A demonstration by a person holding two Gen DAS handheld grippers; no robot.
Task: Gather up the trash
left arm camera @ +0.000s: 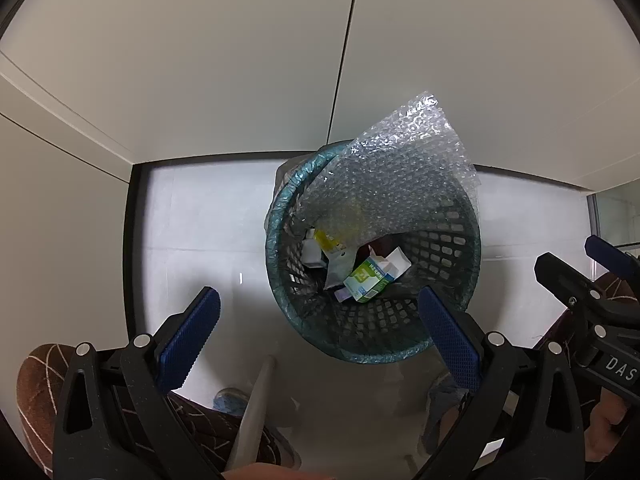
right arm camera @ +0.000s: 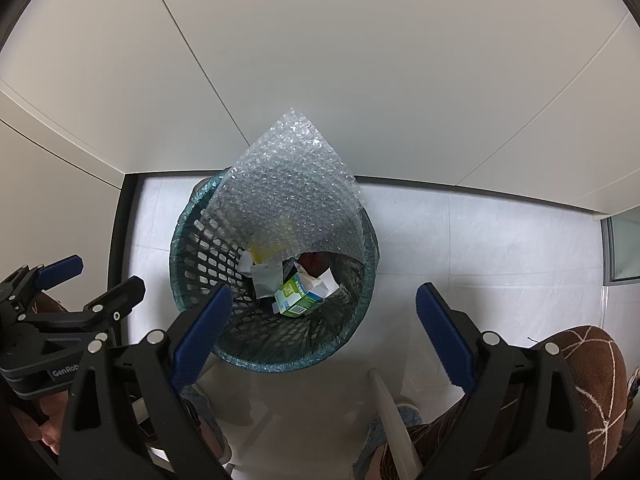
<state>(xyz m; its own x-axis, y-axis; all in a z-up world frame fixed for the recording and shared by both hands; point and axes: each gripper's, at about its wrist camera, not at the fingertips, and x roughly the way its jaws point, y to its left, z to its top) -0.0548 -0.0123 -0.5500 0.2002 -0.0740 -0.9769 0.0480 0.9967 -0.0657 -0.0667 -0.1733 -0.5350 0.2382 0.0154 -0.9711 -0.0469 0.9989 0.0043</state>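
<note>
A teal mesh waste basket (left arm camera: 440, 248) stands on the white floor against the wall; it also shows in the right wrist view (right arm camera: 208, 256). A sheet of bubble wrap (left arm camera: 400, 176) (right arm camera: 292, 192) sticks up out of it. A green and white carton (left arm camera: 366, 280) (right arm camera: 296, 292) and crumpled white papers (left arm camera: 312, 256) (right arm camera: 266, 276) lie at its bottom. My left gripper (left arm camera: 320, 324) is open and empty above the basket's near rim. My right gripper (right arm camera: 322, 320) is open and empty above the basket. Each gripper shows at the edge of the other's view (left arm camera: 576, 272) (right arm camera: 88, 276).
White wall panels (left arm camera: 240, 60) rise behind the basket. A dark baseboard (left arm camera: 132, 240) runs along the left. The person's brown patterned trousers (right arm camera: 580, 380) and slippers (left arm camera: 232, 398) show below. A pale rod (left arm camera: 256, 408) crosses the bottom. A window frame (right arm camera: 620, 248) is at right.
</note>
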